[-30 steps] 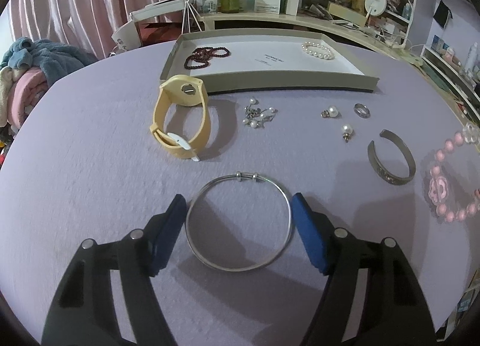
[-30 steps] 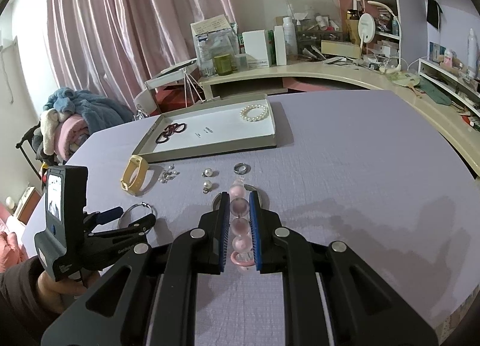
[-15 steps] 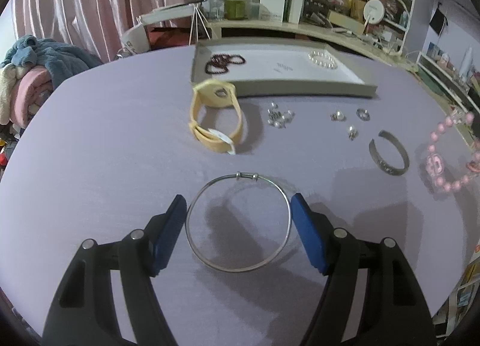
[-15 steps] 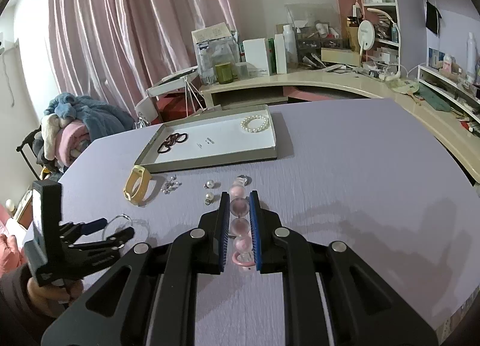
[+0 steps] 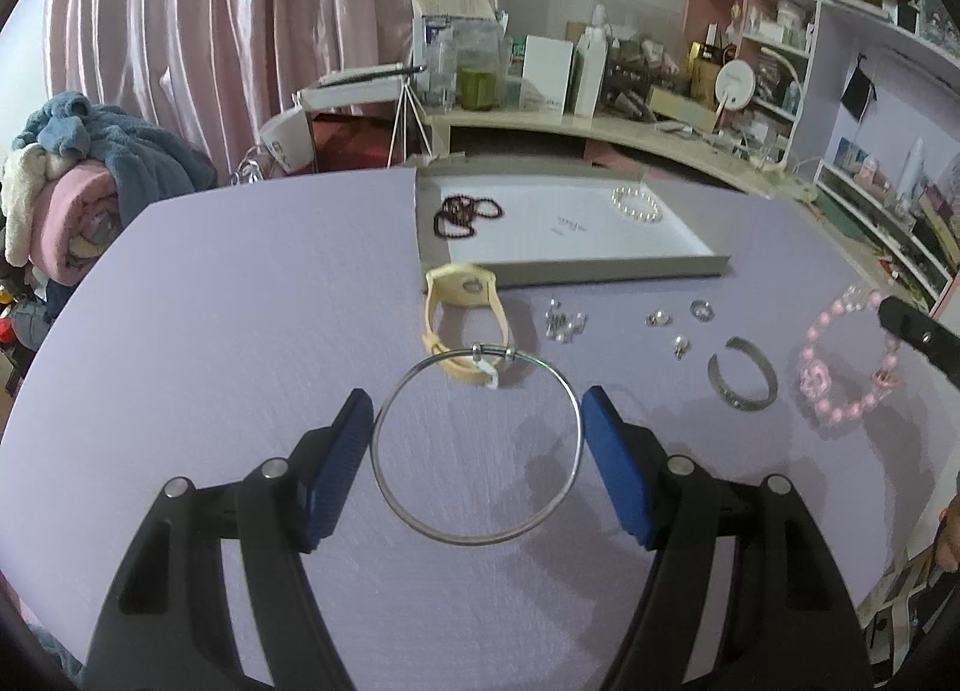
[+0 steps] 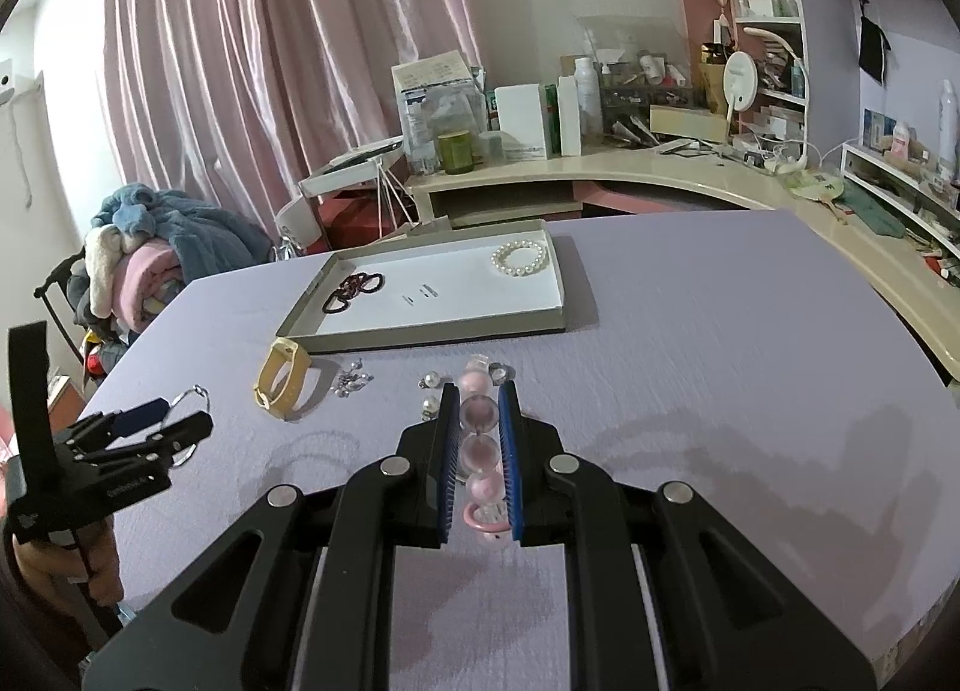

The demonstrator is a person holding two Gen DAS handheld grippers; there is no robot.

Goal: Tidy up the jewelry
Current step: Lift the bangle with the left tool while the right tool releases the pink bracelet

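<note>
Left gripper (image 5: 477, 451): jaws set wide, clamped across a thin silver bangle (image 5: 477, 448), both blue pads pressing its outer edge; the hoop appears lifted off the lilac surface (image 5: 210, 331), its shadow lying below it. Risk: the hoop is smooth wire held only by two edge contacts, so a tilt or a slackened squeeze could let it spring out and roll.

Yellow watch (image 5: 465, 331): stands on its strap just before the tray, partly behind the bangle.

Tray (image 5: 576, 271): shallow, white-floored, holding a dark bead string (image 5: 465, 214) at left and a pearl bracelet (image 5: 636, 205) at right; middle bare.

Small items loose on the surface between watch and cuff: a cluster of small earrings (image 5: 564, 322), two pearl studs (image 5: 657, 319), a ring (image 5: 701, 309).

Silver cuff (image 5: 743, 382): open side facing away, lying near the pink beads.

Right gripper (image 6: 480, 451): jaws nearly together, clamped on a pink bead bracelet (image 6: 480, 439), which hangs in a loop in the left view. Risk: the dangling loop could snag the tray's near wall on the way in, or drag the ring and studs if carried low.
</note>
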